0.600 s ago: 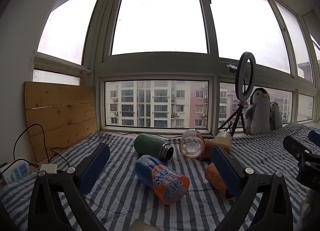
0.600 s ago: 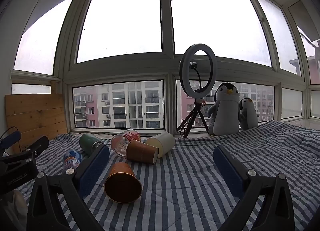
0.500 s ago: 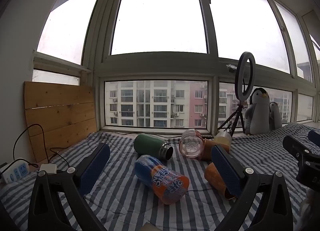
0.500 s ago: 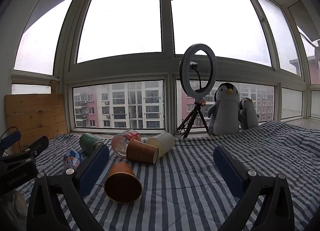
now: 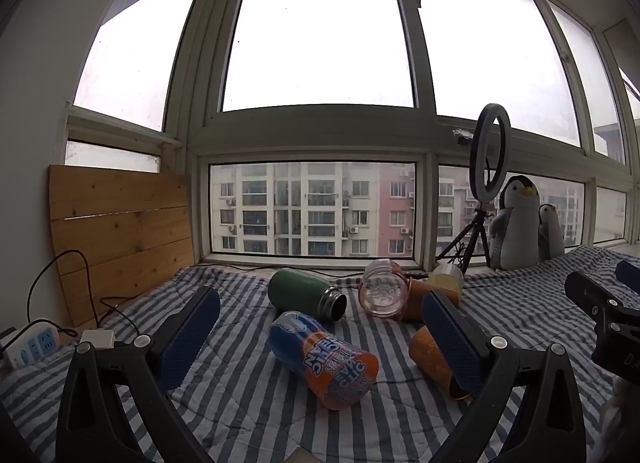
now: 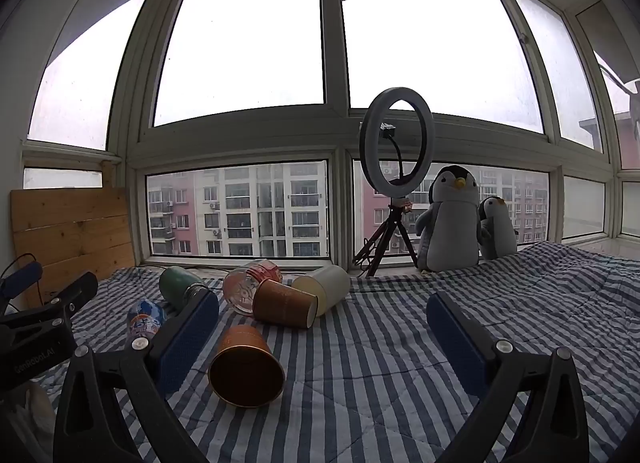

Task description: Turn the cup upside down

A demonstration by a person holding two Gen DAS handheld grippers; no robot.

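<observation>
Several cups and bottles lie on their sides on a blue-striped quilt [image 6: 380,363]. An orange paper cup [image 6: 246,369] lies nearest, mouth toward the right wrist camera; it also shows in the left wrist view [image 5: 430,355], partly behind a finger. A brown paper cup [image 6: 284,303], a cream cup [image 6: 326,291], a clear pink cup [image 5: 382,293], a green flask [image 5: 304,297] and an orange-blue bottle [image 5: 324,357] lie around it. My left gripper [image 5: 320,339] is open and empty above the bottle. My right gripper [image 6: 322,339] is open and empty, right of the orange cup.
A ring light on a tripod [image 6: 396,183] and two plush penguins [image 6: 452,219] stand at the window sill. A wooden board [image 5: 120,231] leans at the left, with a power strip [image 5: 30,349] and cables beside it.
</observation>
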